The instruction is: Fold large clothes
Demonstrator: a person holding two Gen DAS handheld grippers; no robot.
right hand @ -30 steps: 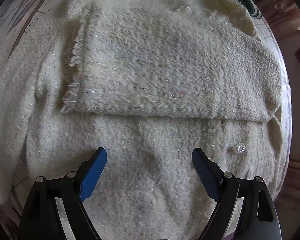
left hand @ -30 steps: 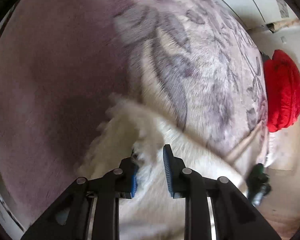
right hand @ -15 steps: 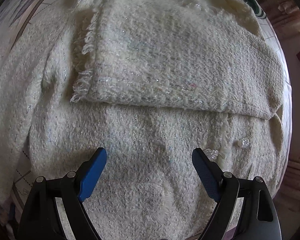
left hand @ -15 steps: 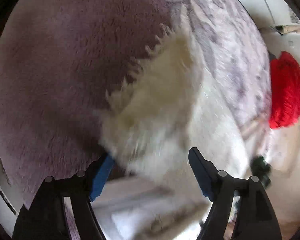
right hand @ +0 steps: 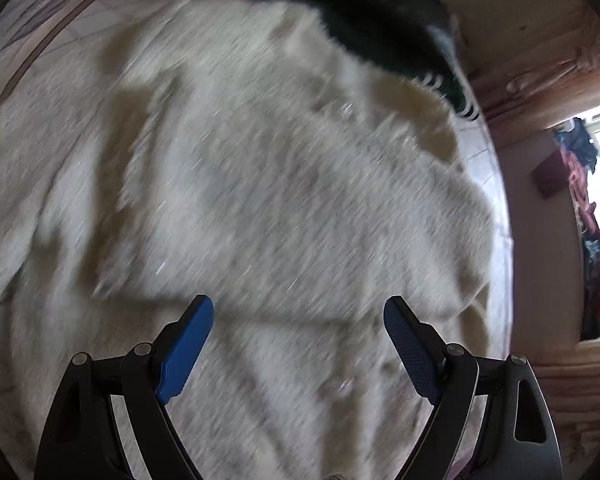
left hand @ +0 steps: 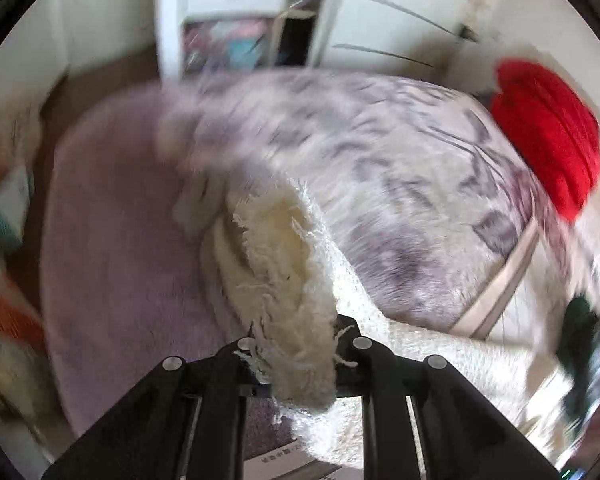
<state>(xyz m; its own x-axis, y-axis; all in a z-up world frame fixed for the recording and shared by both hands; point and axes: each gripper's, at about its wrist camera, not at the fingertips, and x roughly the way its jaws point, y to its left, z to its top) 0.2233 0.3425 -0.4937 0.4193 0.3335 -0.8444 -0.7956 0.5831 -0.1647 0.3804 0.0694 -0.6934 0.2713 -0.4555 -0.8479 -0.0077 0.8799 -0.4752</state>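
Note:
A large cream fuzzy knit garment [right hand: 260, 208] lies spread on the bed, with one sleeve folded across its body. My left gripper [left hand: 300, 344] is shut on the fringed sleeve cuff [left hand: 284, 264] and holds it lifted above the bed; the fabric hides the pads. The rest of the cream sleeve [left hand: 440, 364] trails down to the right. My right gripper [right hand: 298, 320] is open and empty, hovering just over the garment's lower body, its blue pads [right hand: 184, 344] wide apart.
The bed has a mauve plush blanket [left hand: 116, 264] and a grey floral cover [left hand: 400, 184]. A red garment [left hand: 548, 140] lies at the right. A dark green garment [right hand: 372, 12] lies past the cream one. White wardrobe [left hand: 380, 12] behind. Wooden frame [right hand: 548, 64] at right.
My left gripper opened, then shut on the fringed cuff and lifted it, tilting up toward the wardrobe. My right gripper stayed open and shifted over the garment; both views are blurred by motion.

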